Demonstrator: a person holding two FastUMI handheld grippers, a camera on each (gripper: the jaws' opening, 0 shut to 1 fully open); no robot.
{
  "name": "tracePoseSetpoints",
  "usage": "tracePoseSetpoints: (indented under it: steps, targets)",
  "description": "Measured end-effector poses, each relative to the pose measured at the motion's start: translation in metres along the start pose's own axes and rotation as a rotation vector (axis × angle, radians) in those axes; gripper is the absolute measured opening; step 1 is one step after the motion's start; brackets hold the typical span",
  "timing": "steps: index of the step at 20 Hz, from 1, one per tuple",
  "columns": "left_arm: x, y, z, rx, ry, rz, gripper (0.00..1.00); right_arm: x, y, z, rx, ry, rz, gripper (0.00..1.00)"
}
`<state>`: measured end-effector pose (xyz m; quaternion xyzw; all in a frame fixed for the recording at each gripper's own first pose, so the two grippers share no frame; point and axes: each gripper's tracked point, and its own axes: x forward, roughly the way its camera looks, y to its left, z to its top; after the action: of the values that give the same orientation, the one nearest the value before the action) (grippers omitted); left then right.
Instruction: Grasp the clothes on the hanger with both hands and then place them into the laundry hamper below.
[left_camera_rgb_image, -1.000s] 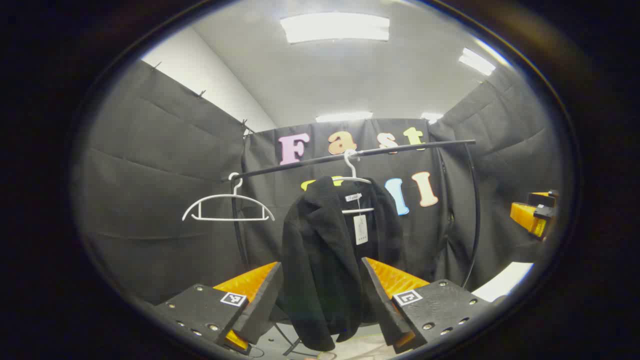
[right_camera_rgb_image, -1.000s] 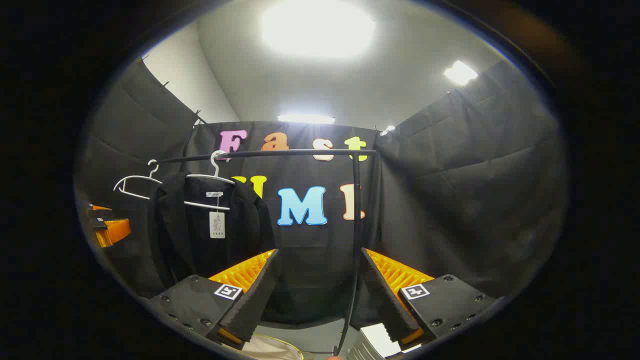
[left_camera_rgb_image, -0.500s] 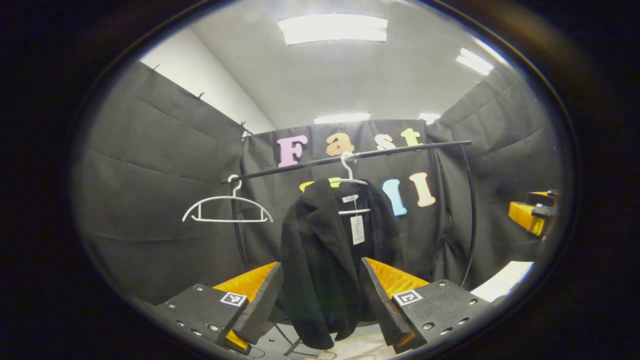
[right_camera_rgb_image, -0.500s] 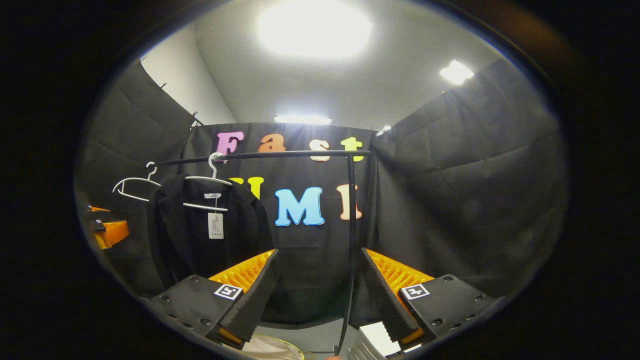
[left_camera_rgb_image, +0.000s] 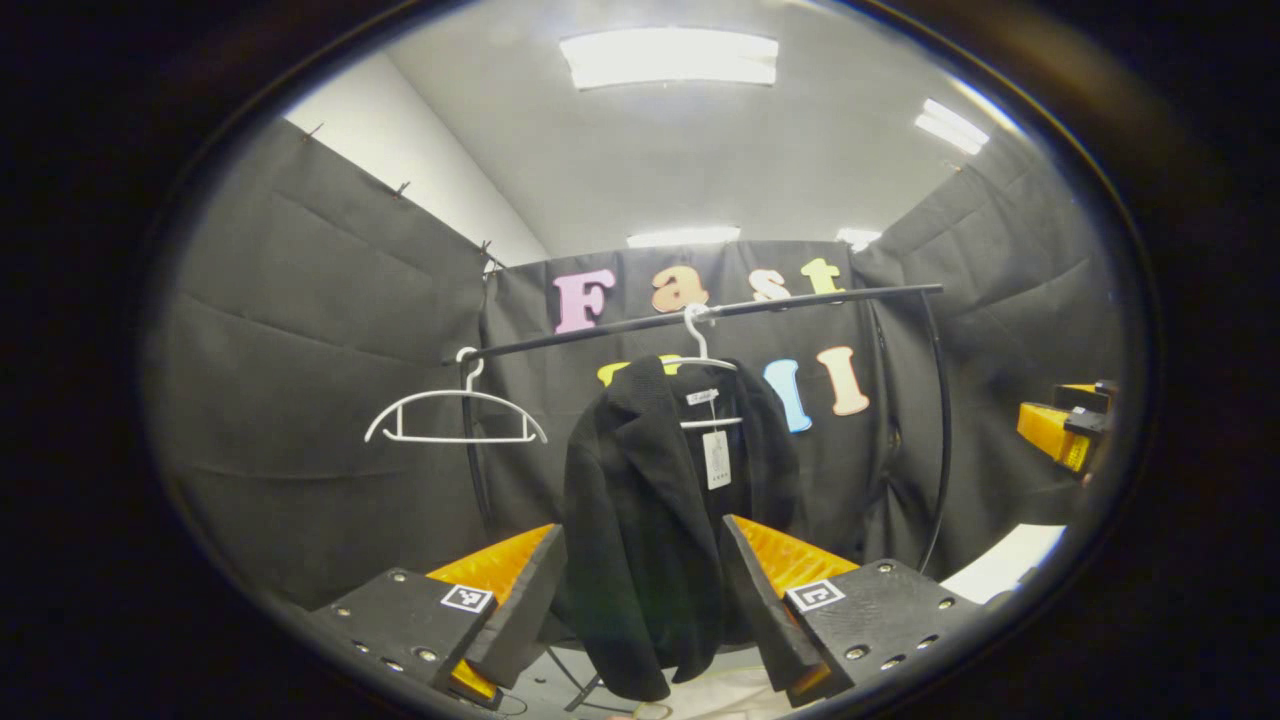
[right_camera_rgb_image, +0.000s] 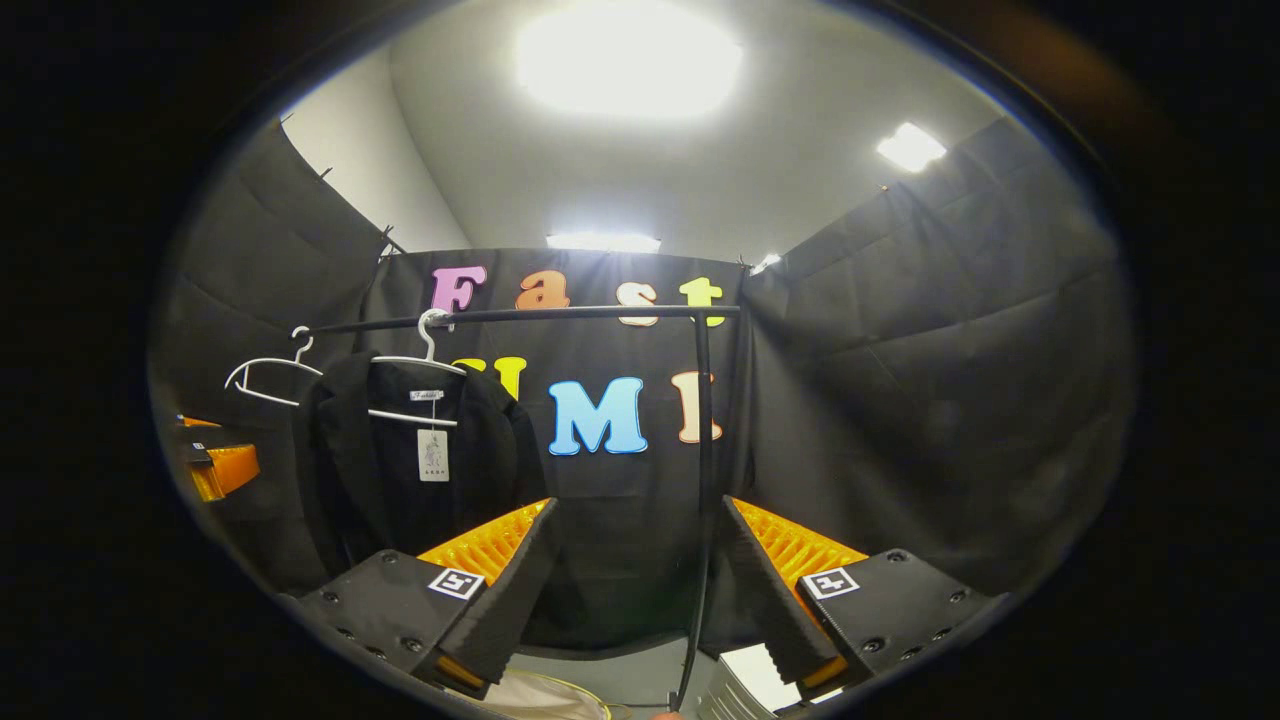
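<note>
Left claw (left_camera_rgb_image: 640, 600): fingers spread wide, nothing between them touching, released. The black jacket (left_camera_rgb_image: 650, 520) hangs straight ahead, framed in the gap but farther off; no contact as far as I can judge.

Right claw (right_camera_rgb_image: 635, 590): also spread and empty. It faces the rack's right upright (right_camera_rgb_image: 702, 480) and the booth wall, with the jacket (right_camera_rgb_image: 400, 460) off to its left side, well apart. The other claw's body (right_camera_rgb_image: 225, 465) shows at the far left edge of the right gripper view, near the jacket's far side.

Jacket is on its white hanger (left_camera_rgb_image: 700, 365), hooked over the black rail (left_camera_rgb_image: 700, 312), a paper tag (left_camera_rgb_image: 716, 460) dangling at the collar. A second, bare white hanger (left_camera_rgb_image: 455, 415) sits on the same rail to the left, apart from the jacket.

Hamper: a pale rim-like shape (right_camera_rgb_image: 545, 698) at the bottom of the right gripper view, and pale material under the jacket hem in the left gripper view, are likely it; too cropped to confirm.

Progress, my read: nothing done yet. Approach stage only.
- Left is lined up, needs to close in.
- Right needs to swing left to reach the garment.
- Left to do: both grasps, pull the jacket off the hanger, lower into the hamper.

Risk: hanger may come off the rail with the jacket.
</note>
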<state>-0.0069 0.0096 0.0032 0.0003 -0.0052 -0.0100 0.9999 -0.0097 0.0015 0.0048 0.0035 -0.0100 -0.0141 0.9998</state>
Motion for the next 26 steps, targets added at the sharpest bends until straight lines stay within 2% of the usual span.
tracePoseSetpoints:
  steps: [4, 5, 17, 26]
  targets:
    - [0.005, 0.004, 0.003, 0.007, -0.011, -0.009, 0.9, 0.0, 0.006, 0.0, 0.005, 0.003, 0.0, 0.96]
    - [0.007, 0.006, 0.003, 0.01, -0.013, -0.011, 0.91, 0.0, 0.009, -0.001, 0.009, 0.006, 0.003, 0.99]
    - [0.028, 0.024, 0.004, -0.03, -0.016, -0.046, 0.91, 0.017, 0.054, 0.009, 0.018, -0.014, 0.039, 0.99]
    - [0.056, 0.019, 0.01, -0.028, -0.008, 0.014, 0.9, 0.075, 0.088, 0.013, 0.061, -0.037, 0.157, 0.97]
